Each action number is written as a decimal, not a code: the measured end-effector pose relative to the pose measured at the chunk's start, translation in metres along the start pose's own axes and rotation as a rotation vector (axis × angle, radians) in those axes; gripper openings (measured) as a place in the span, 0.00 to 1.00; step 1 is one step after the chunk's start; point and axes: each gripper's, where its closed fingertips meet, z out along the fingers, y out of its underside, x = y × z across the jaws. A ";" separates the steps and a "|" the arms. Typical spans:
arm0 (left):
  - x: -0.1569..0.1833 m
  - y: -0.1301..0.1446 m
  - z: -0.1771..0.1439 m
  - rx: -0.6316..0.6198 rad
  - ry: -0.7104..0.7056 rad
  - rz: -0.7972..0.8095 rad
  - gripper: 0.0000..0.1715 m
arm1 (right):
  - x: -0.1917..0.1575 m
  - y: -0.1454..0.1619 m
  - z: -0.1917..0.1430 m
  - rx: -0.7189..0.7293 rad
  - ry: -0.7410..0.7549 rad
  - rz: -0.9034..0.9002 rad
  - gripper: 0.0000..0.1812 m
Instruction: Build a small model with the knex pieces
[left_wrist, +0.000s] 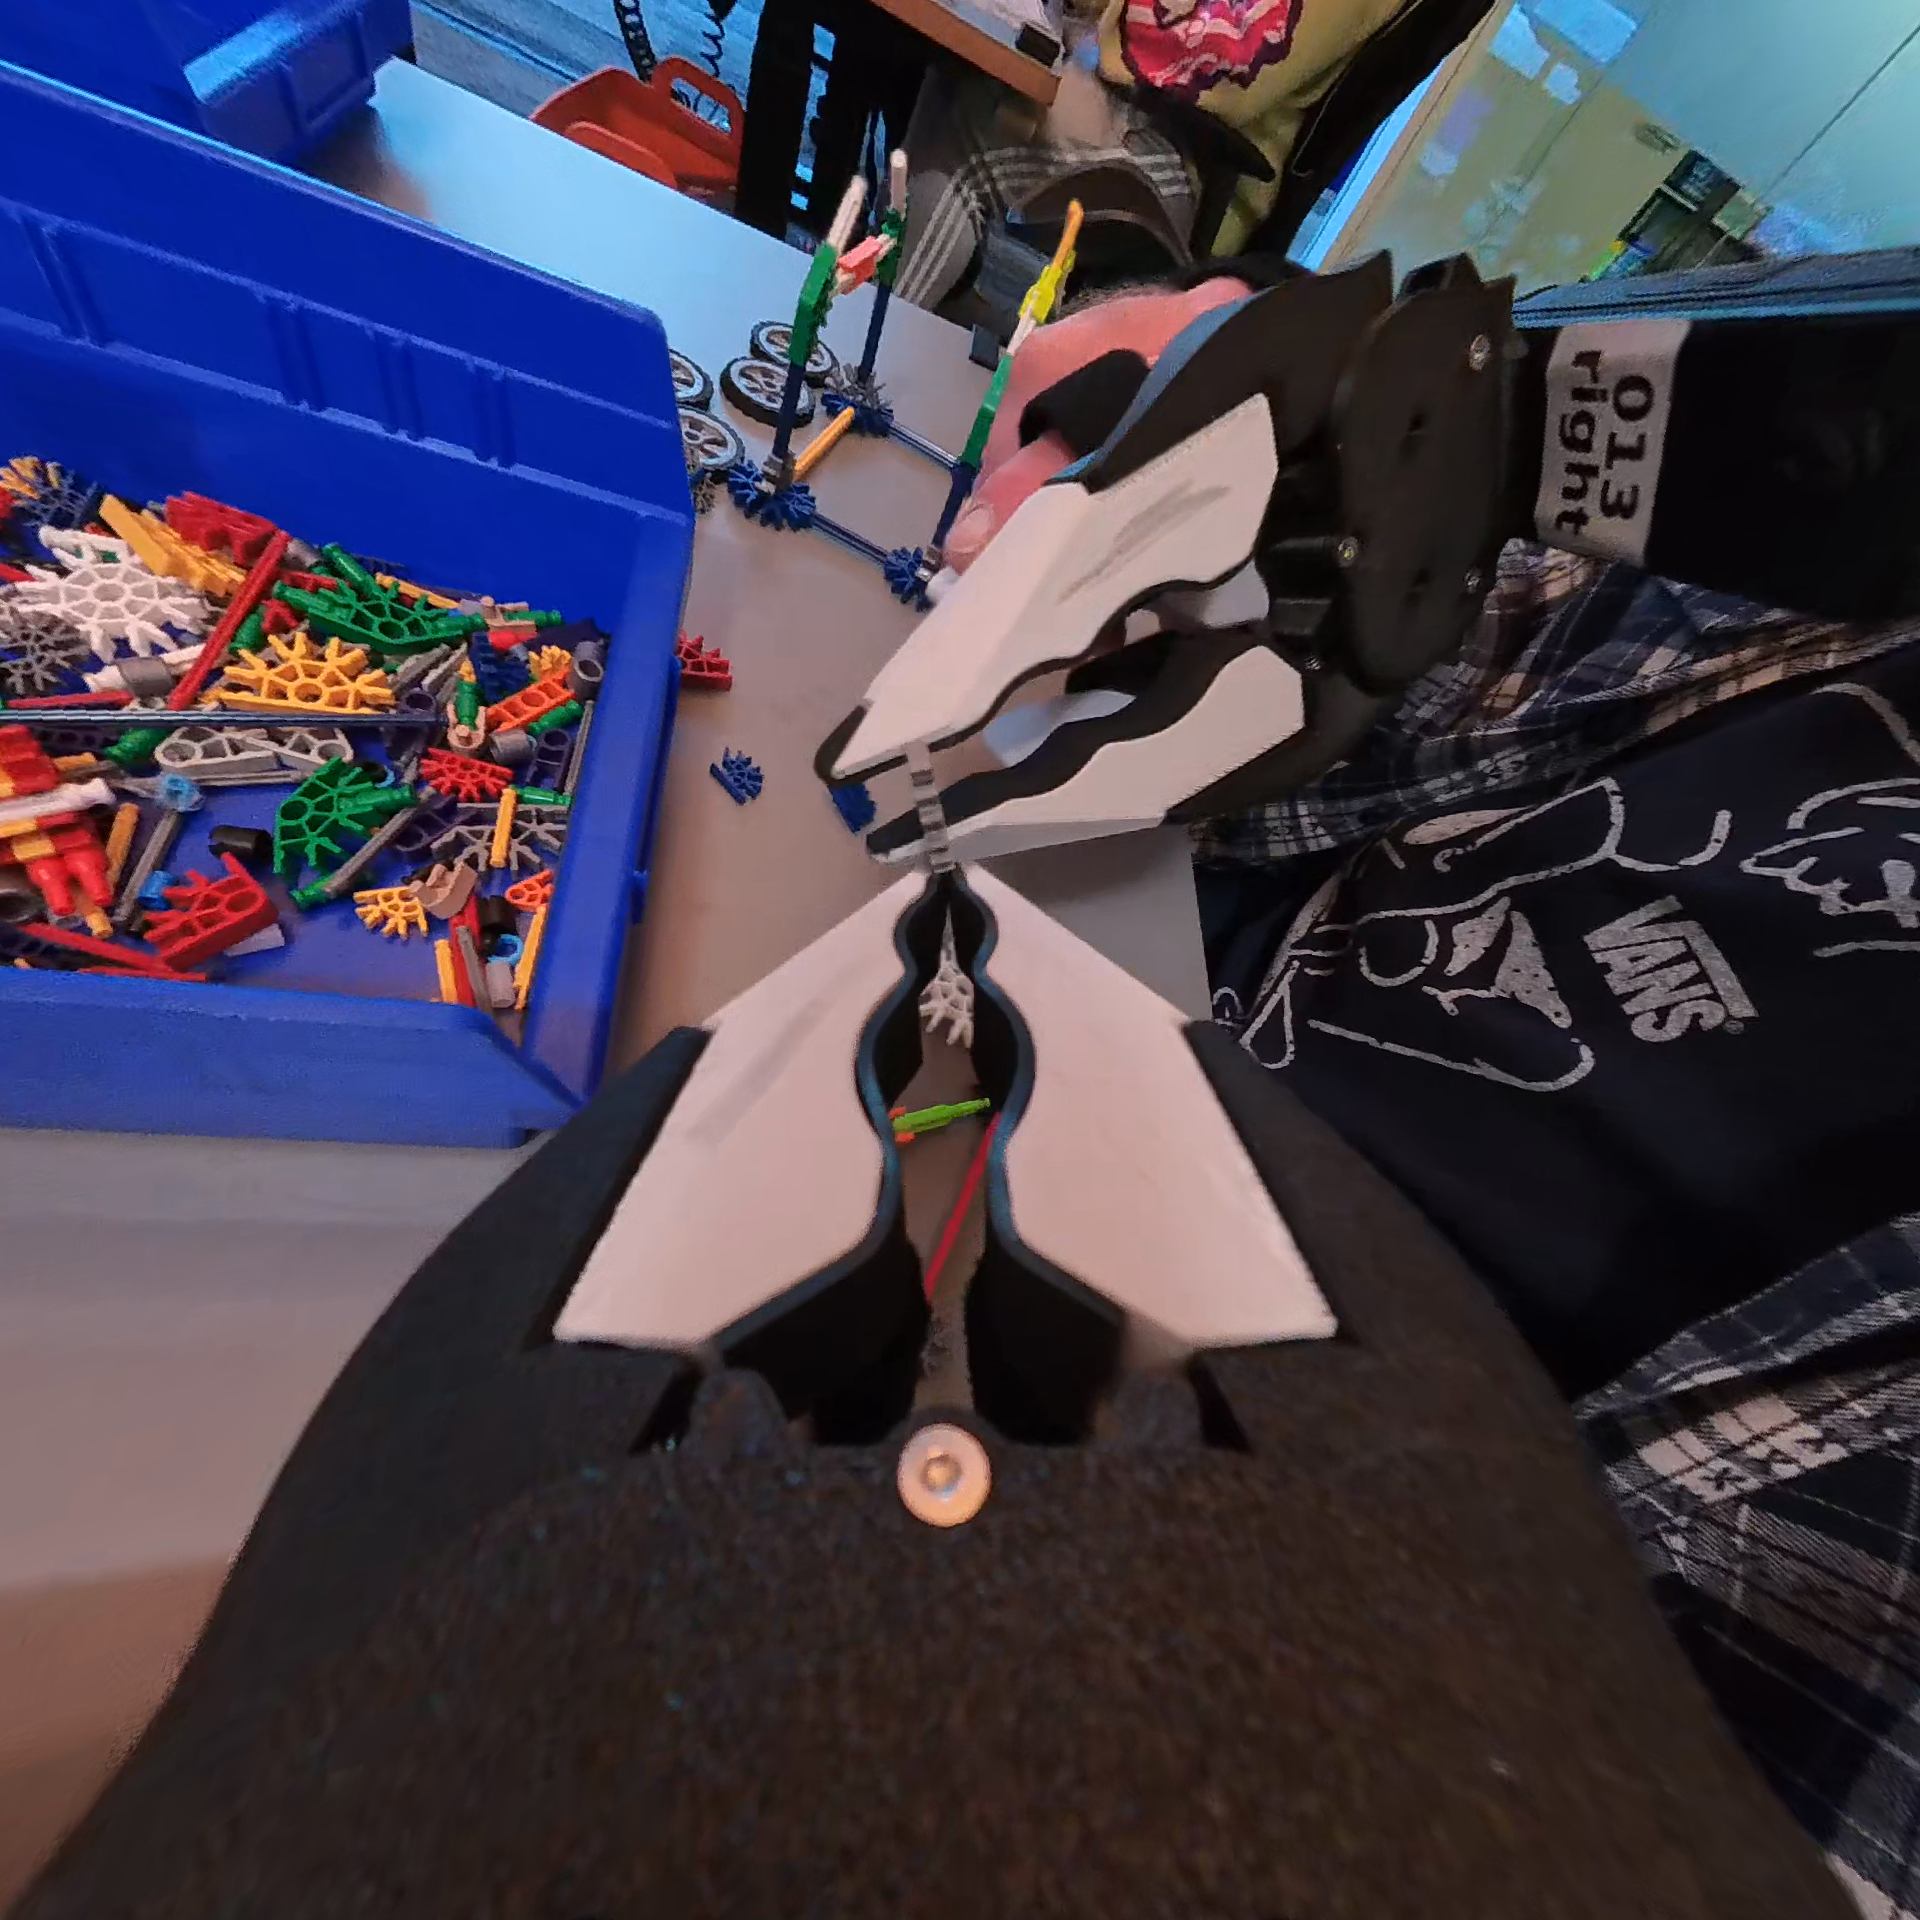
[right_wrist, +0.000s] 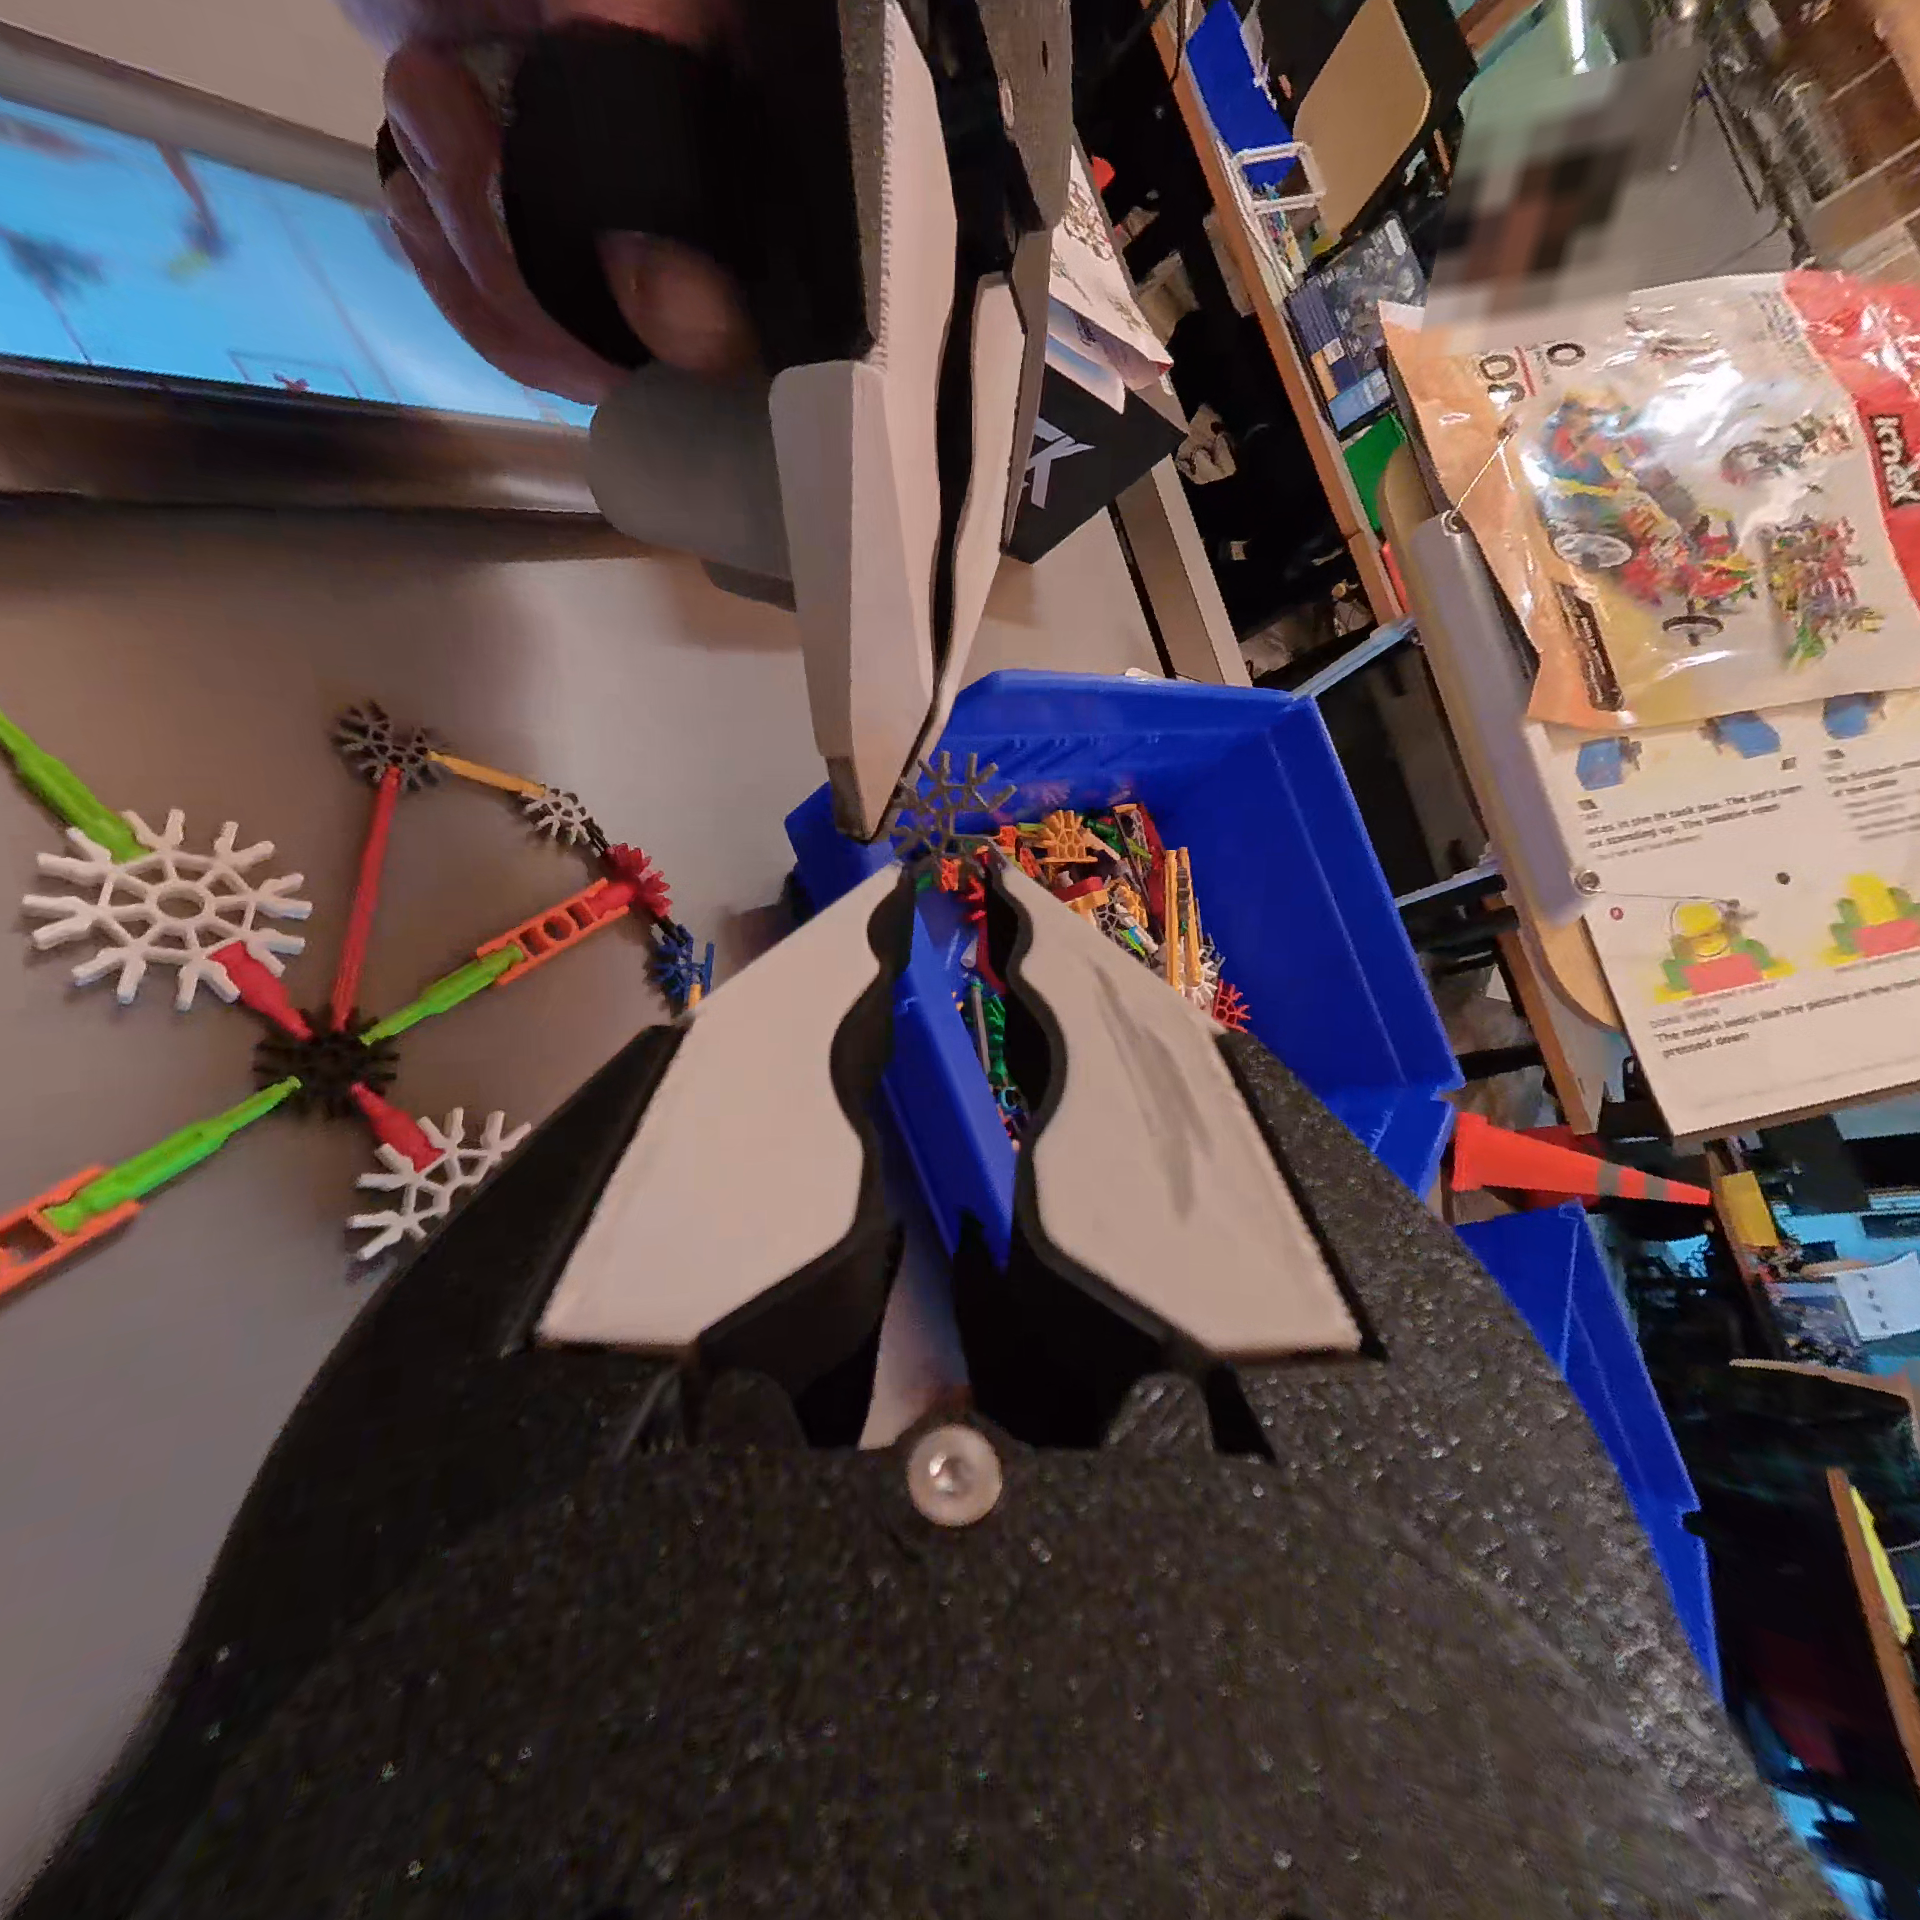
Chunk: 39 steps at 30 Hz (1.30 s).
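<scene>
Both the left gripper (left_wrist: 940, 878) and right gripper (right_wrist: 951, 873) pinch one grey connector (right_wrist: 948, 816) above the bin's rim (right_wrist: 1132, 694).

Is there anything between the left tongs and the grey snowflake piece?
Nothing visible. The left tongs pinch the grey snowflake piece at its edge, and the right tongs grip it from the other side.
</scene>
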 end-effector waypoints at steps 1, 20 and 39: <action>0.000 0.000 0.000 0.001 0.003 -0.004 0.00 | 0.000 0.000 0.000 0.001 0.001 -0.008 0.07; -0.024 0.031 0.001 -0.244 -0.126 0.126 0.10 | -0.034 0.035 0.003 -0.086 -0.278 0.200 0.07; -0.043 0.071 0.012 -0.462 -0.198 0.307 0.10 | -0.081 0.083 0.006 -0.418 -0.649 0.413 0.07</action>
